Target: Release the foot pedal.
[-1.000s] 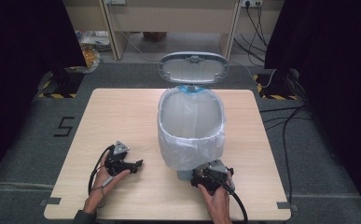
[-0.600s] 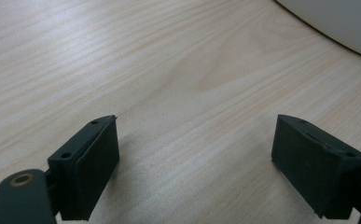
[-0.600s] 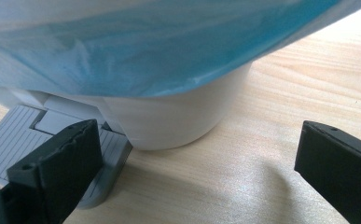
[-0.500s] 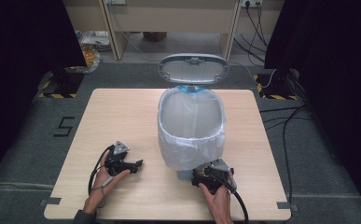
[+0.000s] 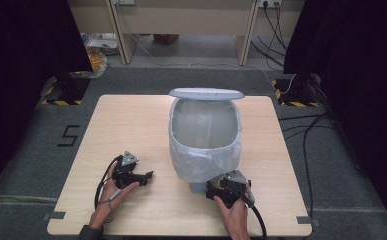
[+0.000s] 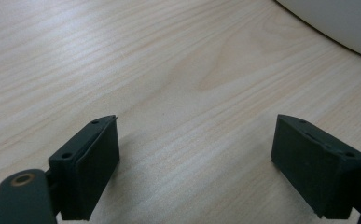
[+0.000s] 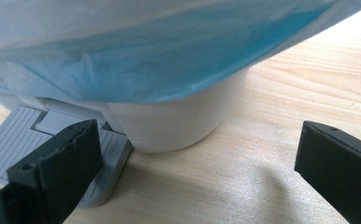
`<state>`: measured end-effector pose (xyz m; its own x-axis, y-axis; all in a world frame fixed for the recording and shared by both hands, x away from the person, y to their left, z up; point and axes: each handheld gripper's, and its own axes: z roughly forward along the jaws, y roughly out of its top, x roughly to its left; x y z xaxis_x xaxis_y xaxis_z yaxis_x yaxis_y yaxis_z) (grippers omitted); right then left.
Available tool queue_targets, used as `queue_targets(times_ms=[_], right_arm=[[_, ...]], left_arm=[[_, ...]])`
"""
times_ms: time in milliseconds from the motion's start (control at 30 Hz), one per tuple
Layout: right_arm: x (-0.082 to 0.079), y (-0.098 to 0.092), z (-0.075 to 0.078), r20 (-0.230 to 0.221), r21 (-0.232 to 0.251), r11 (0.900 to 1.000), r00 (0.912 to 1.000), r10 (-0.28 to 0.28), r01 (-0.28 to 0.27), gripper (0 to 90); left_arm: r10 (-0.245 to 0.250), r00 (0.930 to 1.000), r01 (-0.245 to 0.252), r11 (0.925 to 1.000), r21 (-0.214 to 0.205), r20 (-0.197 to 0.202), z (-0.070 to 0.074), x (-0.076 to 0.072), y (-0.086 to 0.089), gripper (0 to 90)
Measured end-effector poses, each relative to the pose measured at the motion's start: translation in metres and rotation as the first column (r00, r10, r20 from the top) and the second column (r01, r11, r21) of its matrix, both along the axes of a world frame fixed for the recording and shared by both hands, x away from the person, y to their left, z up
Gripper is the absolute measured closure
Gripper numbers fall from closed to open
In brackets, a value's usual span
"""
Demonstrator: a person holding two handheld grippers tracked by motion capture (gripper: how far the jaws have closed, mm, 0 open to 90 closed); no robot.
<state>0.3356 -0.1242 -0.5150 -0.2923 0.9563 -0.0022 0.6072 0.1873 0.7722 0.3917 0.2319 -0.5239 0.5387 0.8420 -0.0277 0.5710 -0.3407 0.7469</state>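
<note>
A white pedal bin [image 5: 204, 150] lined with a pale blue-white bag stands in the middle of the wooden table [image 5: 131, 125]. Its grey lid [image 5: 206, 93] hangs nearly level over the back rim. My left gripper [image 5: 147, 176] rests on the table left of the bin, open, with bare wood between its jaws [image 6: 194, 168]; the bin's wall [image 6: 336, 18] curves past at the top right. My right gripper [image 5: 212, 191] lies at the bin's front foot, open [image 7: 201, 154]. The ribbed grey pedal [image 7: 24, 135] sits by its left jaw, below the bin base [image 7: 178, 121] and the bag [image 7: 145, 51].
The table's front edge lies just behind both hands. A "5" [image 5: 70, 135] is marked on the floor at the left. Cables [image 5: 306, 130] run over the carpet at the right. Desk legs and clutter stand beyond the far edge.
The bin's lid has swung down from upright to nearly level above the rim. Both grippers have stayed almost where they were.
</note>
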Motion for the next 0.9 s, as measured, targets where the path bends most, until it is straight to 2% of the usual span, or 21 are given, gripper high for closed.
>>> queue_targets(times_ms=[367, 733, 900], right_arm=[[-0.0004, 0.0, 0.001, 0.013, 0.003, 1.0, 0.9999, 0.005, -0.005, 2.9], [-0.0036, 0.0005, 0.0042, 0.001, -0.005, 0.9999, 0.9999, 0.014, -0.014, 4.4], [-0.0043, -0.001, 0.0053, 0.0, 0.01, 0.9998, 0.9998, 0.019, -0.019, 4.4]], left_arm=[[-0.001, 1.0, 0.001, 1.0, 0.001, 0.0, 0.0, 0.0, 0.0001, 14.3], [0.001, 1.0, -0.001, 1.0, 0.0, 0.001, -0.0001, 0.0, -0.0001, 14.4], [0.001, 1.0, -0.001, 1.0, 0.0, 0.001, 0.0, 0.0, 0.0, 14.4]])
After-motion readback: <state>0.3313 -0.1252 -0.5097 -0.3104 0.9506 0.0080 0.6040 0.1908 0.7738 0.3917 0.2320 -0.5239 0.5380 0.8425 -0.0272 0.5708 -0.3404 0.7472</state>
